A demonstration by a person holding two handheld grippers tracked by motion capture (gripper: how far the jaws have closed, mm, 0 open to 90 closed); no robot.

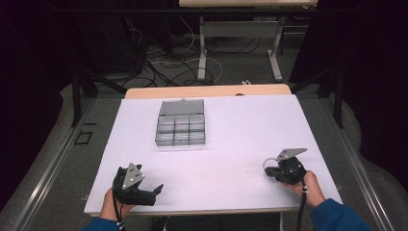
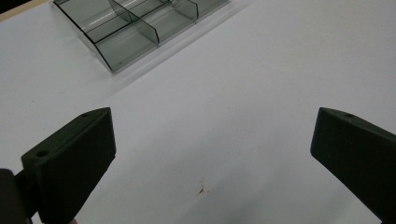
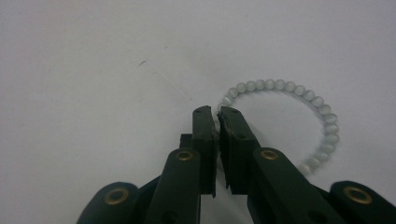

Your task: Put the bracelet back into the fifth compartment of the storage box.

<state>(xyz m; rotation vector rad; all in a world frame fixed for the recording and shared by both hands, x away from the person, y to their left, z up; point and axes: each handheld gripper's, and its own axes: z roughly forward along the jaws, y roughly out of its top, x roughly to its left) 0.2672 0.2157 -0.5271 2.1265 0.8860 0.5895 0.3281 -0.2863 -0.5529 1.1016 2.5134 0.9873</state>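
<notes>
The right gripper [image 3: 217, 111] has its fingers [image 3: 204, 135] pinched together on the near-left arc of a pale bead bracelet [image 3: 299, 93], the strand passing between the pads at their tips while the rest of the loop lies flat on the white worktop [image 1: 231, 125], spreading off to the right and ahead of the fingers in the right gripper view. In the high view this gripper [image 1: 269, 168] sits near the right front corner of the worktop, with the bracelet showing as a faint pale curve just at its left end. The left gripper [image 1: 156, 190] rests at the left front, its fingers [image 2: 74, 158] spread wide with nothing between them, pointing across bare worktop. The clear compartment box [image 1: 181, 129], lid raised at the back, stands toward the far middle of the worktop, ahead and to the left of the right gripper and well apart from it (the left hand is a little nearer to it, but holds nothing). So the coming move likely turns on this: the bracelet hangs from one point of its ring, and the box lies forward-left, so the loop will probably trail and swing below the fingers as it is lifted across.
</notes>
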